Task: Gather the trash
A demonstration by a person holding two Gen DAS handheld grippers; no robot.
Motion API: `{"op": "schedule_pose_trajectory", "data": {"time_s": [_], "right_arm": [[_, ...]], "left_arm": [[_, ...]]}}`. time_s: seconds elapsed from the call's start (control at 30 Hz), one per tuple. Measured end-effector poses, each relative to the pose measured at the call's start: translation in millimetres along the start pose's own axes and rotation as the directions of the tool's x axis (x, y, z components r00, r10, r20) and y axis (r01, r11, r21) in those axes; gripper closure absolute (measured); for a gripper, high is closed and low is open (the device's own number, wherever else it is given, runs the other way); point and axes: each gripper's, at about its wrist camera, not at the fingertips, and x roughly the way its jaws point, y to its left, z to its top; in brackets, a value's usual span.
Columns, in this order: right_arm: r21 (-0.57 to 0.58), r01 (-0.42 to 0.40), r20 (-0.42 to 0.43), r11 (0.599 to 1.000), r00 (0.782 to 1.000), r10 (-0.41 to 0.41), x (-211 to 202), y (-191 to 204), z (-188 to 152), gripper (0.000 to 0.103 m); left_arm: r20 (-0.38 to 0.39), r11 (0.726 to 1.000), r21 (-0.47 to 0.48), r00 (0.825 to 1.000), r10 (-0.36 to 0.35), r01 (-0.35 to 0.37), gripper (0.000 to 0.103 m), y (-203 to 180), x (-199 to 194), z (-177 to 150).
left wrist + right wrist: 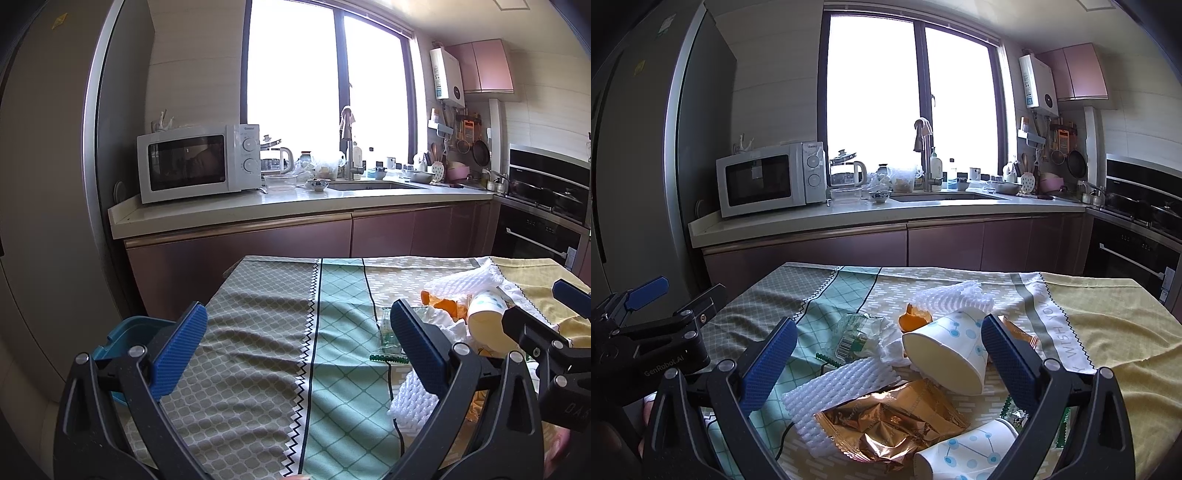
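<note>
Sunlight pours through a big window (912,99) at the back of a kitchen. Under it runs a long counter (849,218) with a white microwave (768,179) and a sink with a tall tap (923,155). Closer to us stands a table with a patterned cloth (258,332) in grey, green and yellow.

All the trash sits in one pile on the middle of the cloth. A paper cup (947,354) with blue dots lies on its side, its mouth facing us. Behind it is a white foam net (955,297) and a bit of orange peel (914,317). Another white foam net (842,391) lies in front, touching a shiny gold wrapper (894,421). A second dotted cup (971,454) lies on its side at the near edge. A clear plastic wrapper (855,338) and a crumpled white tissue (890,345) sit to the left of the first cup.

The right gripper (888,363) hangs over the pile with its blue fingers spread wide, one on each side of the first cup, and they hold nothing. The left gripper (297,354) is off to the left of the pile, over bare cloth, and its fingers are spread wide too, with nothing in them. A teal bin (127,341) peeks out beside the table's left edge.
</note>
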Motion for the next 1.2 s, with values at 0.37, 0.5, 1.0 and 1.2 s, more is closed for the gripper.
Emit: {"op": "schedule_pose_trajectory", "data": {"time_s": [0.37,0.5,1.0,1.2], "right_arm": [[0.008,-0.011,-0.013,1.000,1.000,0.011,6,-9,2,0.007],[0.019,-0.014,-0.022,1.000,1.000,0.015,10,-13,1,0.007],[0.027,-0.004,-0.088,1.000,0.996,0.007,9,-47,-1,0.008],[0.067,0.053,-0.192,0.996,0.981,-0.039,20,-85,-14,0.020]], "left_arm": [[-0.022,1.000,0.021,0.999,-0.023,0.023,0.005,-12,16,-1],[-0.032,0.999,0.031,0.999,-0.024,0.025,0.005,-16,21,-2],[-0.175,0.987,0.051,0.975,-0.138,0.149,0.005,-28,48,-14],[-0.226,0.948,0.114,0.937,-0.266,0.297,0.005,-50,50,-23]]}}
